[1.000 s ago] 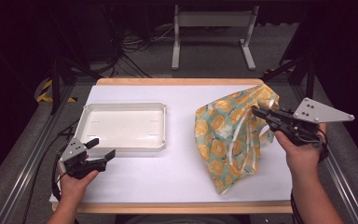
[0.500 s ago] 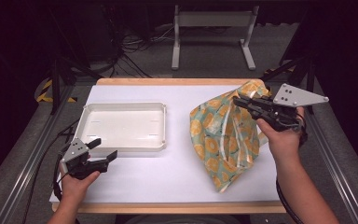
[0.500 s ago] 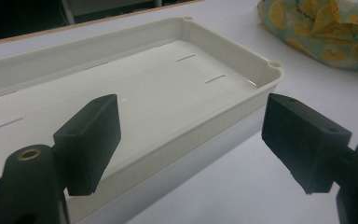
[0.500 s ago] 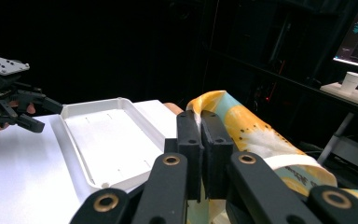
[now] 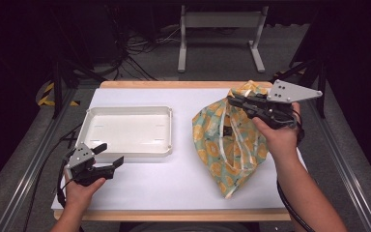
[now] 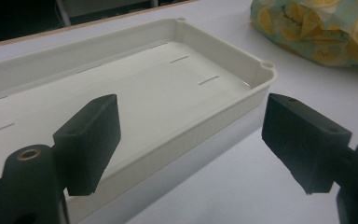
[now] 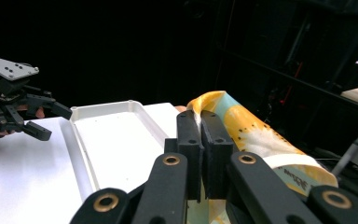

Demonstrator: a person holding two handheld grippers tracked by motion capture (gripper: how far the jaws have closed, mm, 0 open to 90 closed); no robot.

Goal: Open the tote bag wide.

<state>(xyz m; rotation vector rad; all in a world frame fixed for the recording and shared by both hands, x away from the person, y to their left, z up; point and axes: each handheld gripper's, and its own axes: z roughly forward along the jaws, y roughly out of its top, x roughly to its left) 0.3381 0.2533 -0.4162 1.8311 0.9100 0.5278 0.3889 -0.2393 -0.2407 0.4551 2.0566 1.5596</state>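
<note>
A teal cloth bag with a lemon print [image 5: 222, 145] lies on the right half of the white table, its top lifted. My right gripper [image 5: 233, 101] is shut on the bag's upper edge; in the right gripper view the jaws [image 7: 200, 135] pinch the folded fabric of the bag [image 7: 247, 126]. A shallow white tray [image 5: 125, 128] stands empty on the left half. My left gripper [image 5: 110, 154] hovers open by the tray's near left corner with nothing between its jaws. The left gripper view looks past my left gripper [image 6: 191, 140] at the tray [image 6: 168, 84] and the bag [image 6: 317, 28].
The white table top [image 5: 174, 183] has a wooden front edge and bare surface between tray and bag. Metal rails run along both sides. A grey stand [image 5: 220, 29] and floor cables lie beyond the far edge.
My right gripper has moved left, carrying the bag's top edge with it, and the bag has shifted left on the table. The left gripper has stayed put.
</note>
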